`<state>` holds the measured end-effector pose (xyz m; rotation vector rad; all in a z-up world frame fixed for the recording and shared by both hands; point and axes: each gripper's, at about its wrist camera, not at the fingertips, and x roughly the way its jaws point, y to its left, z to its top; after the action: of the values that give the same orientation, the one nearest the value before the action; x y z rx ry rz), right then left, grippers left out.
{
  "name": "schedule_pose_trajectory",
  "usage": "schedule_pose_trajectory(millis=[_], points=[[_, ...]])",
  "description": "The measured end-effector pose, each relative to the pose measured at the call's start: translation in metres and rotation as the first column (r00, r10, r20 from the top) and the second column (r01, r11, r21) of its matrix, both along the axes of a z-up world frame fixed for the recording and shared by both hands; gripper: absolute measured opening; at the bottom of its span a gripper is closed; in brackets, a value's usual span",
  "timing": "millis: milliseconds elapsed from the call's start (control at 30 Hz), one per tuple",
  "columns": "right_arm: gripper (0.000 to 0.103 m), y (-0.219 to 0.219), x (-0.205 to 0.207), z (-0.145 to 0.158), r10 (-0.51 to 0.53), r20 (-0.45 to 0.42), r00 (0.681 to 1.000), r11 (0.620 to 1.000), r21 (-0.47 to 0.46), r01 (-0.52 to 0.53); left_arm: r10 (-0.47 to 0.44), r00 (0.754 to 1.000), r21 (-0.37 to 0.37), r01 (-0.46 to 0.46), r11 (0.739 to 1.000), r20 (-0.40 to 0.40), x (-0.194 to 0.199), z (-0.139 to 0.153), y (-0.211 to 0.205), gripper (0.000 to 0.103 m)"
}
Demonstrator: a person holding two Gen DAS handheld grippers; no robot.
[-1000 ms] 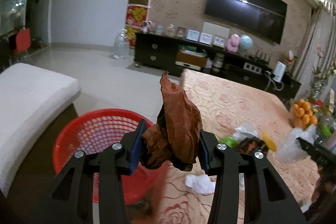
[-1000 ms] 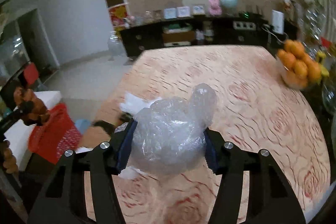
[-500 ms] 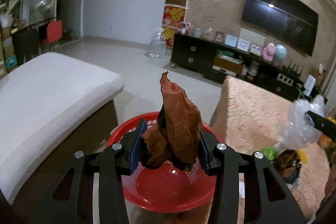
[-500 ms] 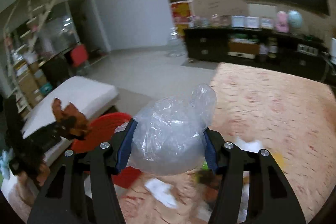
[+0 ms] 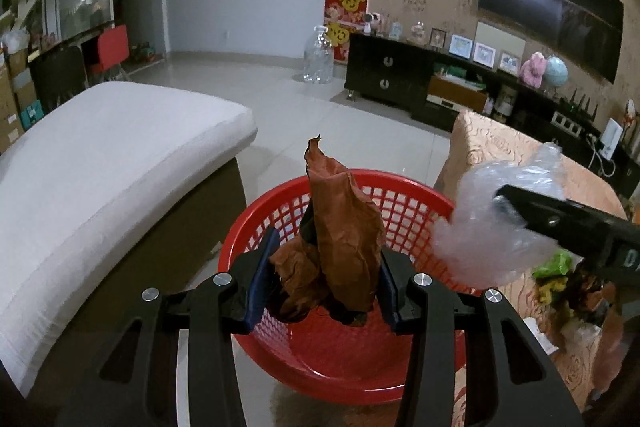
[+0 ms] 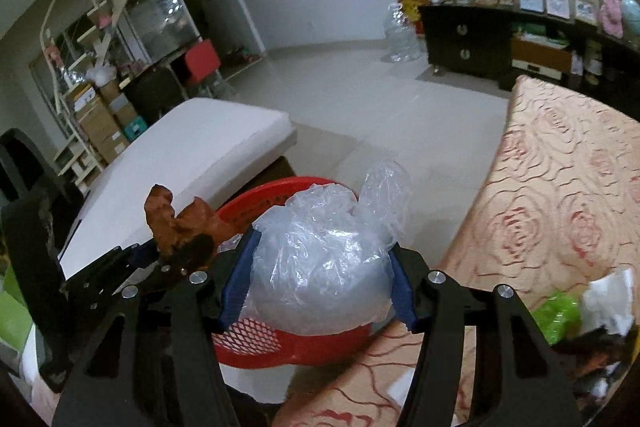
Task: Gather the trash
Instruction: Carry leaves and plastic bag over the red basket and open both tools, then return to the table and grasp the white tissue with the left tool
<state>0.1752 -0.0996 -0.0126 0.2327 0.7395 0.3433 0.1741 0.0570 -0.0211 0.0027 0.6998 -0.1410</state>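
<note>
Two grips loaded — left gripper (image 5: pixel 325 277) fingers pinch crumpled brown paper (image 5: pixel 340 247), right gripper (image 6: pixel 318 283) fingers pinch clear plastic bag (image 6: pixel 320 267) — both over red mesh basket (image 5: pixel 400 211).

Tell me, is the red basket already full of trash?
No, the red basket shows a bare bottom; the brown leaf is clamped above it.

Red basket (image 5: pixel 400 203): near rim and much of the floor hidden behind the left tool (image 5: pixel 326 279) and the brown crumpled paper (image 5: pixel 340 239) it clamps; in the right wrist view only rim and a patch of mesh show around the clear plastic bag (image 6: pixel 320 267). Litter pile at the counter's near edge (image 5: pixel 560 279): partly covered by the right tool, pieces too blurred to tell apart. Counter (image 6: pixel 560 187): cut off by the picture's right edge.
</note>
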Motion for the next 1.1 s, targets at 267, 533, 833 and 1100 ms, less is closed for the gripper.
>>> schedule_pose_trajectory(millis=[267, 533, 833, 1100], points=[[0.081, 0.011, 0.006, -0.009, 0.013, -0.031, 0.999, 0.999, 0.032, -0.012, 0.016, 1.0, -0.013, -0.016, 1.0, -0.001, 0.003, -0.001, 0.01, 0.059], [0.082, -0.002, -0.002, 0.0, -0.024, -0.002, 1.0, 0.999, 0.031, 0.024, 0.016, 1.0, -0.038, -0.016, 0.999, 0.022, -0.001, 0.003, 0.014, 0.073], [0.082, -0.035, -0.022, 0.013, -0.109, 0.052, 0.993, 0.994, -0.003, 0.109, -0.009, 0.997, -0.053, 0.013, 0.998, 0.075, -0.012, 0.011, 0.006, 0.077], [0.083, -0.082, -0.054, 0.02, -0.236, 0.082, 0.968, 0.969, -0.056, 0.24, -0.096, 0.989, -0.052, 0.102, 0.993, 0.113, -0.029, 0.017, -0.018, 0.077]])
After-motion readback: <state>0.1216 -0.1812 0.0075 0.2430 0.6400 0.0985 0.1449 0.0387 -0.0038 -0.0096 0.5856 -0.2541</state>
